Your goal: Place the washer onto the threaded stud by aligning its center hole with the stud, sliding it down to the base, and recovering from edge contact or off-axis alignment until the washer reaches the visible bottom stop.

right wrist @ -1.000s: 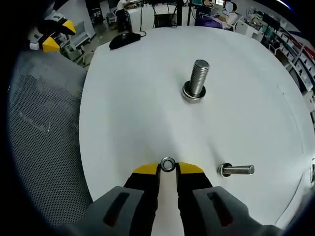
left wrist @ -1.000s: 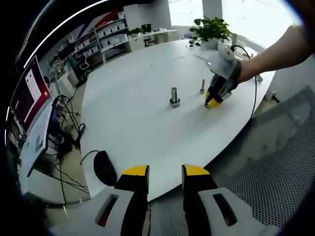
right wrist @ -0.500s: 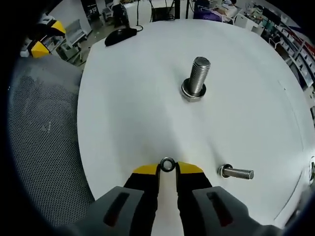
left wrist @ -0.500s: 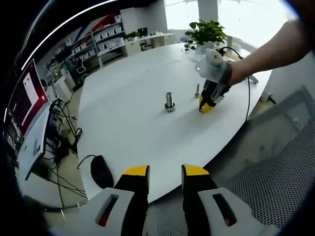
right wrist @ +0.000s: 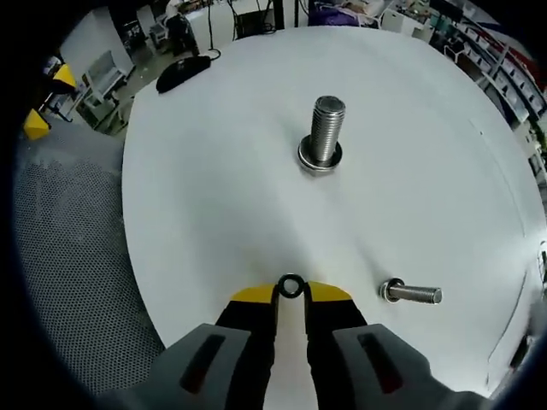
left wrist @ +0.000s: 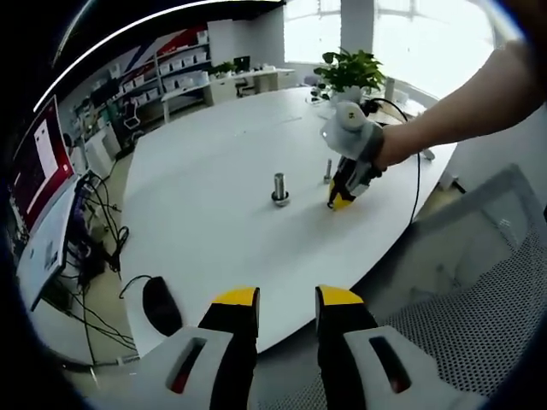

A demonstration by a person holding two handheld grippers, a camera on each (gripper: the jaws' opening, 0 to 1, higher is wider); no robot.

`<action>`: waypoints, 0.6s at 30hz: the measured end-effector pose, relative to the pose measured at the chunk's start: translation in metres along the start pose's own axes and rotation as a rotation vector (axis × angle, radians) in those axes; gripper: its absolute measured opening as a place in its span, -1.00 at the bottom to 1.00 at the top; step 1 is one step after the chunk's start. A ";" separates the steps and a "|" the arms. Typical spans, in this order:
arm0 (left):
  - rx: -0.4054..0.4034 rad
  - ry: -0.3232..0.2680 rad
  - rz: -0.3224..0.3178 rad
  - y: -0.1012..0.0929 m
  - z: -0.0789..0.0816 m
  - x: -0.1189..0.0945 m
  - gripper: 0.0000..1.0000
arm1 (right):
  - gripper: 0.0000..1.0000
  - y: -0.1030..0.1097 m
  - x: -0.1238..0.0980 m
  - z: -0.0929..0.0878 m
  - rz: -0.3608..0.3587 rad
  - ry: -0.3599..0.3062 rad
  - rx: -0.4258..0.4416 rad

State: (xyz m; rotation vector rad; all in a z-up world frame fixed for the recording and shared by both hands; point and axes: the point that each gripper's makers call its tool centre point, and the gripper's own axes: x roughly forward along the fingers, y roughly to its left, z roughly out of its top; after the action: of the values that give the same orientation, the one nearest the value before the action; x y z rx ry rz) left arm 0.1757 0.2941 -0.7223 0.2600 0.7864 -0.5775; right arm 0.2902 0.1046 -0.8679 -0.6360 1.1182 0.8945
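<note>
While a loose bolt (right wrist: 412,294) lies beside, stud (right wrist: 323,132) stands unobstructed.

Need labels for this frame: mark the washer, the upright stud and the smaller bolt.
washer (right wrist: 291,286), right gripper view, on its ring
upright stud (right wrist: 326,131), right gripper view, on its threads
smaller bolt (right wrist: 416,294), right gripper view, on its shank

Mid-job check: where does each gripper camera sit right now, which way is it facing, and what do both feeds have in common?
Left gripper view: rides the open left gripper off the white table edge, facing across it; a forearm holds the right gripper.
Right gripper view: rides the right gripper, shut on the washer, looking down at the table.
Shared: upright stud, lying bolt, mouse.
</note>
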 end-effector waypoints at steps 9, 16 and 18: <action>0.004 -0.025 -0.010 -0.002 0.004 -0.001 -0.52 | -0.73 -0.001 0.000 0.000 -0.024 0.020 0.010; 0.002 -0.067 -0.018 -0.003 0.012 -0.004 -0.52 | -0.73 -0.002 0.000 0.000 -0.032 0.030 0.041; 0.000 -0.071 -0.021 -0.004 0.012 -0.005 -0.52 | -0.73 -0.002 0.001 0.000 -0.039 0.031 0.049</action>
State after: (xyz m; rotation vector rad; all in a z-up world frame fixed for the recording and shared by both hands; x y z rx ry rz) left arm 0.1783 0.2877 -0.7106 0.2303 0.7217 -0.6037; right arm 0.2916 0.1040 -0.8685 -0.6310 1.1485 0.8244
